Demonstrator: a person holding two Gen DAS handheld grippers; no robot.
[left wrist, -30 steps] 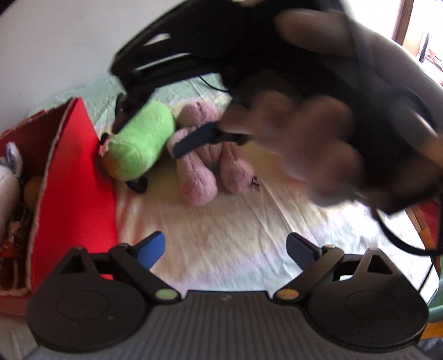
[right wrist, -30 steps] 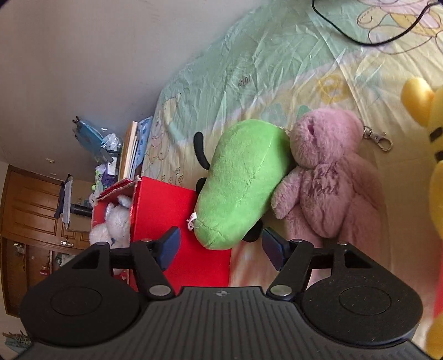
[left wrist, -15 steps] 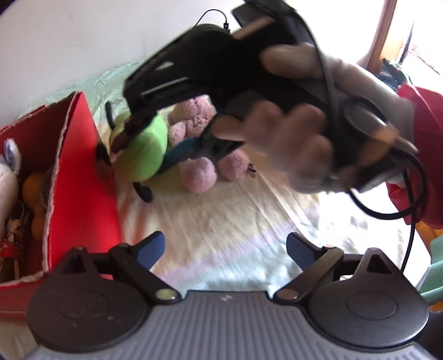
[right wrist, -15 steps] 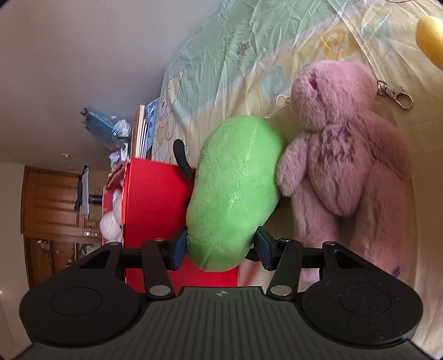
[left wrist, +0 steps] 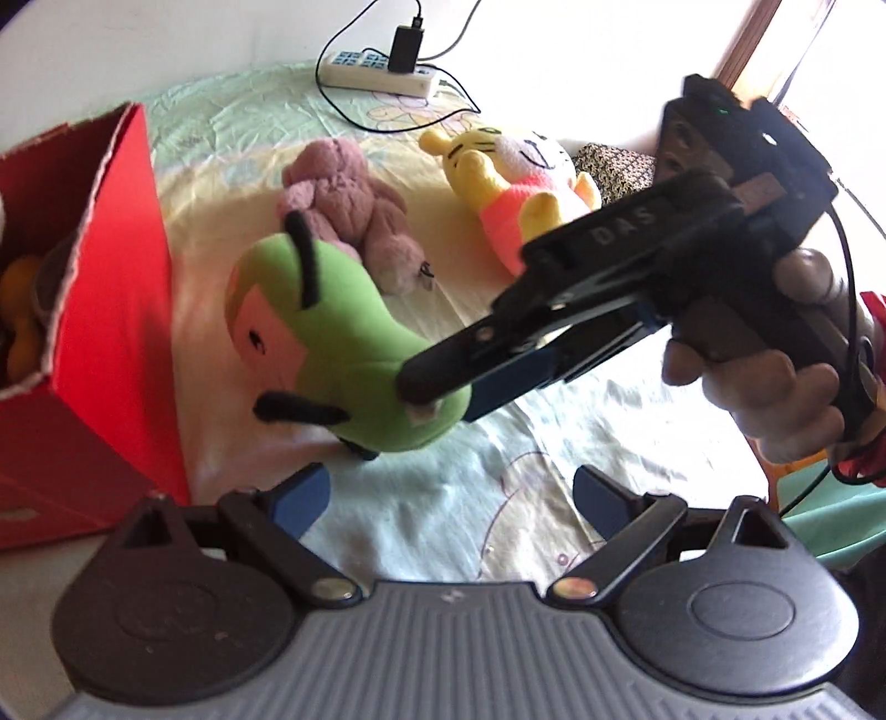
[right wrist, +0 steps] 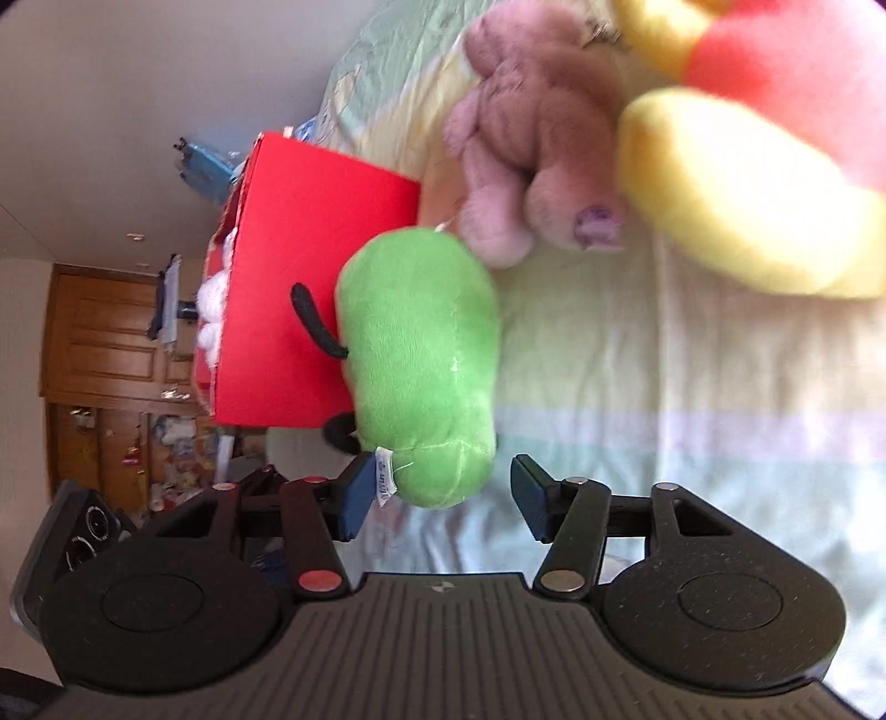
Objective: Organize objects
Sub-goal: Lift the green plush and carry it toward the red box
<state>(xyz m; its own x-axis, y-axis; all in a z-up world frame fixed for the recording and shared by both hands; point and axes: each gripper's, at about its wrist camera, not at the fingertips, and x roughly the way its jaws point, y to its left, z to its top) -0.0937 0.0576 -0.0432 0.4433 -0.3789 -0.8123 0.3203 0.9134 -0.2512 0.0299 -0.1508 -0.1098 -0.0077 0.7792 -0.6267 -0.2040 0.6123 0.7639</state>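
Right gripper (left wrist: 443,387): you are gripping the bottom end of the green plush toy (left wrist: 332,354) with it; its fingers (left wrist: 509,382) are closing on the toy's base, clamped on the fabric beside the white tag (right wrist: 383,477).
Green plush toy: it is hanging in the air just beside the red box (left wrist: 111,310), lifted off the bed (left wrist: 443,498), its face end pointing toward the box's open top and its black stalk (left wrist: 303,260) sticking up.
Left gripper (left wrist: 451,498): you are holding it low, in front of the red box's near corner; its fingers (left wrist: 302,493) are standing wide apart with nothing between them.
Red box: it is sitting on the bed with its torn rim up; orange and white soft things are lying inside, too hidden to name.
Pink bear (left wrist: 349,205): it is lying on the bed beyond the green toy, farther from the red box, not touching the toy in the left view.
Yellow plush toy (left wrist: 509,177): it is lying on the bed past the pink bear, well apart from the red box.
Power strip (left wrist: 379,69): it is resting at the far edge of the bed, far beyond the red box, with a black charger (left wrist: 407,41) plugged in and cables trailing.
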